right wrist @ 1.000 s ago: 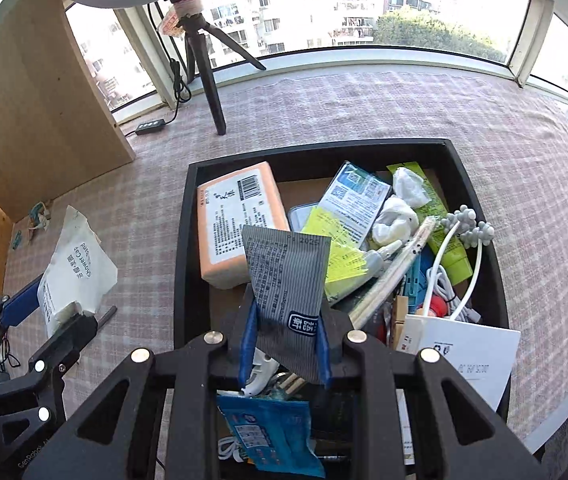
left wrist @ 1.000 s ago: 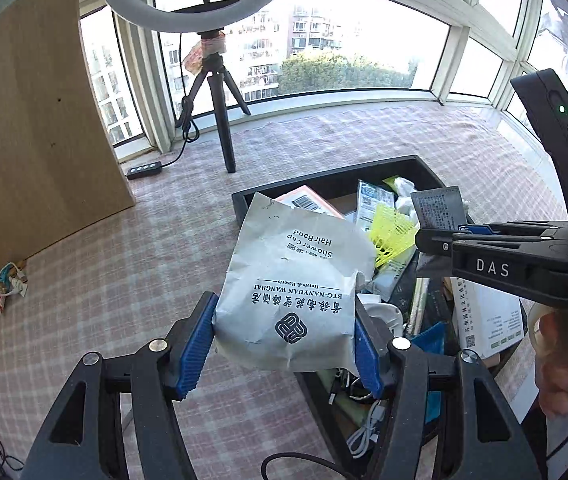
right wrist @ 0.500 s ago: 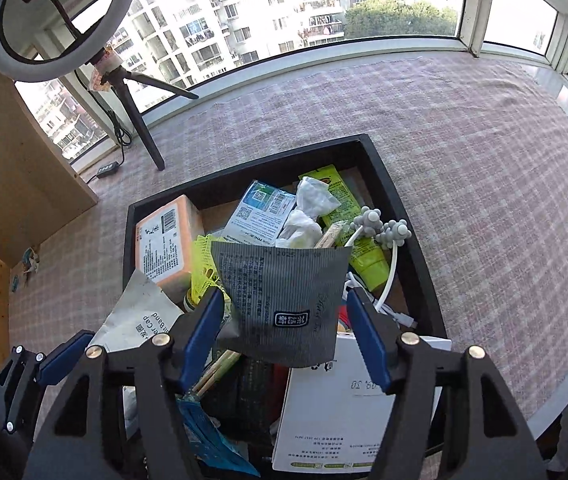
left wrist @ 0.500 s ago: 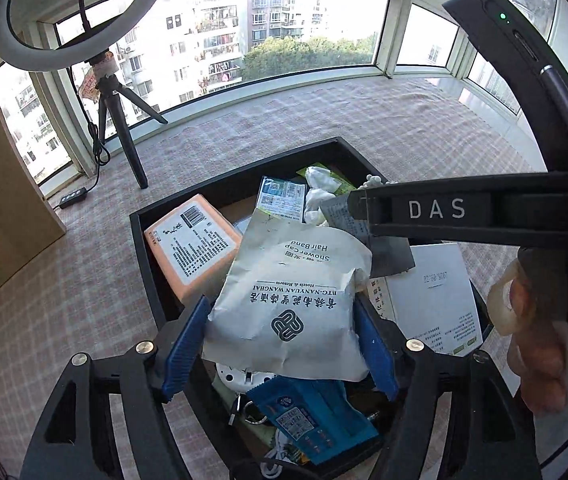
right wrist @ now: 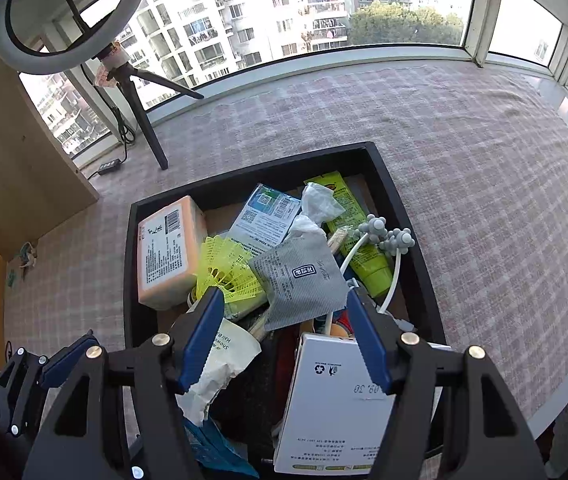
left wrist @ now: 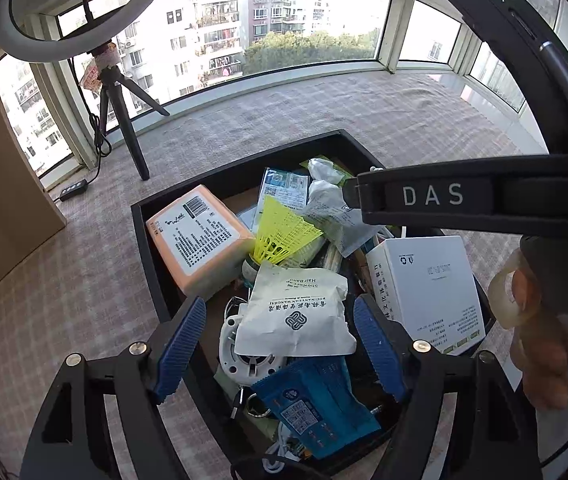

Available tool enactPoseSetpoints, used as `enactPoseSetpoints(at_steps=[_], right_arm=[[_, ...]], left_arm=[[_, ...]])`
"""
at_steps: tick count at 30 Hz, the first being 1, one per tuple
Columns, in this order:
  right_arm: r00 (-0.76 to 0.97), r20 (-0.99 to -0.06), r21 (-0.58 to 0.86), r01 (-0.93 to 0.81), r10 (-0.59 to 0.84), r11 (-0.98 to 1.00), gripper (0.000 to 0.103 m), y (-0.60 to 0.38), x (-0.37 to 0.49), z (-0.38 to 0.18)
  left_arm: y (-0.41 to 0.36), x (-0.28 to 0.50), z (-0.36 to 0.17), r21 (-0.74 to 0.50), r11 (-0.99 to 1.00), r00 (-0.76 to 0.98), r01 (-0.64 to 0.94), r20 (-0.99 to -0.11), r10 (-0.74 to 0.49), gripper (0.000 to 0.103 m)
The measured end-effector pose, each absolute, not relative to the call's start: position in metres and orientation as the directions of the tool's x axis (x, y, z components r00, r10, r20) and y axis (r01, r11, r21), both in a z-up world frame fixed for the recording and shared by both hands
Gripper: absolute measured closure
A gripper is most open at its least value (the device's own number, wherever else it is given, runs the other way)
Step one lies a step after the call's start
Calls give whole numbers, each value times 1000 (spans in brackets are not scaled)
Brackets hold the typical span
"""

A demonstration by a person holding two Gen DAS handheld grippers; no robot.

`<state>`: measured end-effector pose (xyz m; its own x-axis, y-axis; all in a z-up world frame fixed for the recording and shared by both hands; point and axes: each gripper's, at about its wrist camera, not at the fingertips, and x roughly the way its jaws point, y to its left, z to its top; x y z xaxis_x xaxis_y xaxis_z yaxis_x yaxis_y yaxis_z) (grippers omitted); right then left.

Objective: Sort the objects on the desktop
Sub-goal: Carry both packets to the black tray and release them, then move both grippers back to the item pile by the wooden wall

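A black tray [left wrist: 146, 240] [right wrist: 407, 216] on the checked cloth holds several items. My left gripper [left wrist: 280, 348] is open above its near end; the white shower-cap packet [left wrist: 297, 312] [right wrist: 224, 364] lies loose in the tray between the blue pads. My right gripper [right wrist: 285, 340] is open too; the grey packet [right wrist: 297, 280] lies in the tray beyond its pads. An orange box [left wrist: 198, 236] [right wrist: 166, 250], a yellow shuttlecock [left wrist: 282, 234] [right wrist: 228, 270], a white box [left wrist: 429, 284] [right wrist: 333, 404] and a blue packet [left wrist: 315, 404] also lie inside.
A ring light on a tripod [left wrist: 124, 120] [right wrist: 140, 108] stands at the back left by the windows. A wooden panel [right wrist: 16, 160] stands at the left. A power strip [left wrist: 74, 190] lies by it. A green tube [right wrist: 357, 236] lies in the tray.
Both grippers have opened over the tray. The white shower-cap packet has dropped from the left one and the grey packet from the right one into the tray.
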<state>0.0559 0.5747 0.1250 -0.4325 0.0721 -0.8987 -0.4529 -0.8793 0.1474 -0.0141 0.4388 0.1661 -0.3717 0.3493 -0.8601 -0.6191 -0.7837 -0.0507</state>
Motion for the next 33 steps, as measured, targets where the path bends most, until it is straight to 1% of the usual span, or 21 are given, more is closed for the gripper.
enactPoseSetpoints(at_steps=[6, 11, 20, 33], right_arm=[[-437, -898, 160, -442, 57, -883, 40, 566, 54, 124], [-441, -897, 174, -414, 29, -894, 40, 547, 48, 124], [-437, -899, 184, -338, -19, -923, 40, 481, 25, 121], [-391, -918, 187, -268, -71, -945, 40, 349, -11, 105]], left_arm=[[417, -15, 167, -30, -802, -400, -597, -855, 330, 28], [378, -24, 160, -16, -836, -415, -549, -862, 289, 28], [283, -43, 149, -19, -901, -433, -433, -872, 226, 28], [135, -76, 140, -17, -948, -450, -317, -877, 166, 28]])
